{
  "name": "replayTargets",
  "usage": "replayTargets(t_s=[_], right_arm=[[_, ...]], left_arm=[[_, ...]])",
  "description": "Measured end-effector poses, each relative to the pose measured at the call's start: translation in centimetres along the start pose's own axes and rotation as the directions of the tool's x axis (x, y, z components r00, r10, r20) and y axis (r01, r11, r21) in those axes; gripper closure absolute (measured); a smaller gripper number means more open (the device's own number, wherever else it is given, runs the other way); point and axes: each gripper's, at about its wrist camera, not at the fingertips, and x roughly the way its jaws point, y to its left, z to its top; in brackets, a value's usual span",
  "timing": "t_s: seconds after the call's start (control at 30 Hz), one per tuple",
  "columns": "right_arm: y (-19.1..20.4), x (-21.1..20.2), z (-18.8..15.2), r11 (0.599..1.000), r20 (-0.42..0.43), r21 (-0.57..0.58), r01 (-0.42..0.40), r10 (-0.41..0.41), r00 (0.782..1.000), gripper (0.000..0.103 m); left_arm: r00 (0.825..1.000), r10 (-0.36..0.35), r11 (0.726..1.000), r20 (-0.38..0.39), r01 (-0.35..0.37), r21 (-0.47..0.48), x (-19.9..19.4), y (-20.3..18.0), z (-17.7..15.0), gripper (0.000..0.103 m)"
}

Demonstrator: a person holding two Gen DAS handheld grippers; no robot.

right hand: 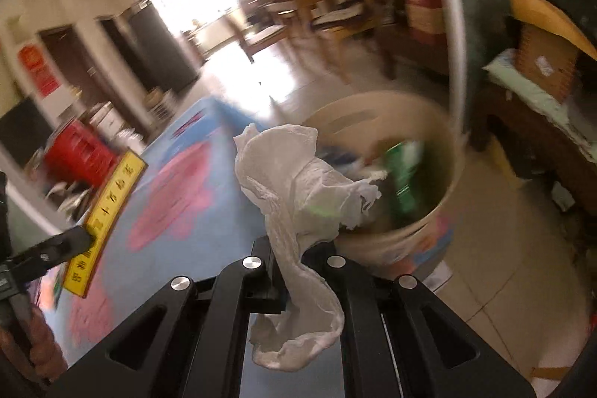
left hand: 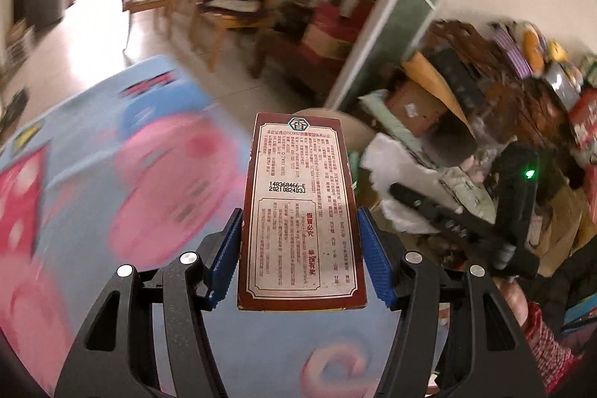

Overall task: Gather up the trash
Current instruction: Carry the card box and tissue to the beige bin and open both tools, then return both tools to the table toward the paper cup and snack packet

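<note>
The bin (right hand: 388,181) stood on the floor ahead and slightly right of the right hand-held gripper (right hand: 294,256), which was clenched on one crumpled tissue (right hand: 294,181) hanging over the bin's near rim. The left hand-held gripper (left hand: 298,248), farther from the bin, grasped one box (left hand: 302,211), its long axis pointing forward. One bin, two pieces of trash.

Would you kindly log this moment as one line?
left gripper: holds red carton | right gripper: shut on tissue | beige bin: ahead
</note>
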Motion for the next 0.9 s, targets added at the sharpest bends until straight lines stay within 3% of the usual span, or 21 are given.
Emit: replayTargets(t_s=[0.13,0.27,0.33,0.37,0.4,0.47,0.57,0.7,0.9], right_arm=[[-2.9,2.7,1.9,0.998,-0.008,0.026,0.049,-0.049,0.999,0.096],[-3.6,5.0,2.6,0.996,-0.022,-0.007,0.087,-0.087,0.996,0.091],[-4.0,5.8,2.7,0.995,-0.022,-0.018,0.102,-0.103,0.994,0.066],[-4.1,6.2,2.7,0.993,-0.014,-0.02,0.118,-0.118,0.993,0.041],[-4.4,6.1,2.8,0.992,-0.001,-0.019,0.127,-0.128,0.992,0.036],[-4.7,5.7,2.8,0.992,0.02,-0.014,0.127,-0.126,0.992,0.036],[-4.5,3.4,1.9,0.994,0.087,0.009,0.113,-0.113,0.99,0.036],[-3.3,1.0,-0.1,0.997,0.121,0.013,0.069,-0.071,0.99,0.036],[1.3,-0.7,-3.8,0.998,0.083,0.008,-0.061,0.06,0.995,0.039]], left_arm=[[0.998,-0.037,0.999,-0.042,0.039,0.038,6.1,-2.9,4.2,0.044],[0.995,-0.03,0.998,-0.092,0.036,0.056,11.3,-4.2,6.5,0.044],[0.994,-0.01,0.998,-0.106,0.016,0.059,13.3,-4.5,6.9,0.042],[0.993,0.001,0.998,-0.12,0.005,0.055,14.7,-4.5,7.3,0.037],[0.991,0.009,0.999,-0.134,-0.002,0.049,15.5,-4.6,7.4,0.033],[0.987,0.035,0.999,-0.157,-0.031,0.028,16.5,-4.2,7.5,0.031],[0.991,-0.002,0.999,-0.133,-0.004,-0.042,14.9,-3.1,7.2,0.031],[0.999,-0.003,0.997,-0.05,-0.001,-0.081,9.4,-1.3,5.0,0.031],[0.994,0.102,0.987,-0.026,-0.105,-0.125,1.6,2.6,-2.9,0.031]])
